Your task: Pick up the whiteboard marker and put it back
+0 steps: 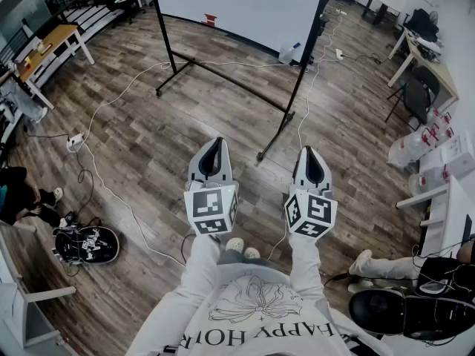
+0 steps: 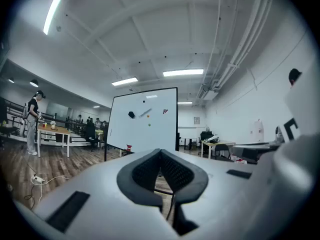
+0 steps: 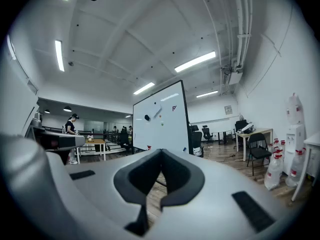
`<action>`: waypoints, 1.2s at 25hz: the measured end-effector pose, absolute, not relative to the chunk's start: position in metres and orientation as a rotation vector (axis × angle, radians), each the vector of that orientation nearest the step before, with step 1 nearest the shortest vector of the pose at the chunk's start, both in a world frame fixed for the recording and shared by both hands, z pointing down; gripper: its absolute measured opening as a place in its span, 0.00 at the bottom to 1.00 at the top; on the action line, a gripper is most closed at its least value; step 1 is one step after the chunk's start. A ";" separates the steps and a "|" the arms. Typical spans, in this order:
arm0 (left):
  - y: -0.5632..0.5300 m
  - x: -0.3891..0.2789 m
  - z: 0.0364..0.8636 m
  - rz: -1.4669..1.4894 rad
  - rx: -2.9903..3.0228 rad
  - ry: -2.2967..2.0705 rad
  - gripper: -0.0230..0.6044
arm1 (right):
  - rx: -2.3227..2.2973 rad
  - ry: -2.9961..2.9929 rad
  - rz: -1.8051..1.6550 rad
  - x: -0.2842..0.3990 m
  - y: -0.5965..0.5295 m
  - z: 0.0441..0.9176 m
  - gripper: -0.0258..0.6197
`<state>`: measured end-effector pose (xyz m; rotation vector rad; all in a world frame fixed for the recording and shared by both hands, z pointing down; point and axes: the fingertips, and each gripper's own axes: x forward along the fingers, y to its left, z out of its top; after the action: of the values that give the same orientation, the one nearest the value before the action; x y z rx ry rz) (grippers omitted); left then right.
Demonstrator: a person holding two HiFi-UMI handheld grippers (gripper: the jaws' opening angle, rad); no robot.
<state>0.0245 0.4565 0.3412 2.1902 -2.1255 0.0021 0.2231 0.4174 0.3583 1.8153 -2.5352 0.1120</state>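
The left gripper (image 1: 215,147) and right gripper (image 1: 311,156), jaws closed on nothing, pointed level at the whiteboard (image 1: 237,2), well short of it. On its face, a black eraser (image 2: 131,114) sat just left of what appeared to be the slanted whiteboard marker (image 2: 146,113).

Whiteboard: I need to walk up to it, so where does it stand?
The whiteboard stands at the head view's top centre, on a black frame over the wooden floor.
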 end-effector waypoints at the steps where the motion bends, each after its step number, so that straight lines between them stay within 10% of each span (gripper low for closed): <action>1: 0.455 0.024 0.341 0.003 2.191 -2.126 0.05 | 1.815 -2.533 0.112 0.222 0.416 0.359 0.04; 30: 0.380 -0.029 0.374 0.065 2.182 -2.082 0.05 | 1.825 -2.482 0.131 0.168 0.344 0.386 0.05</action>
<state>-0.0287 0.3795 0.3739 2.1818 -2.0819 0.0650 0.1683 0.3438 0.3862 1.8253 -2.4823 0.1313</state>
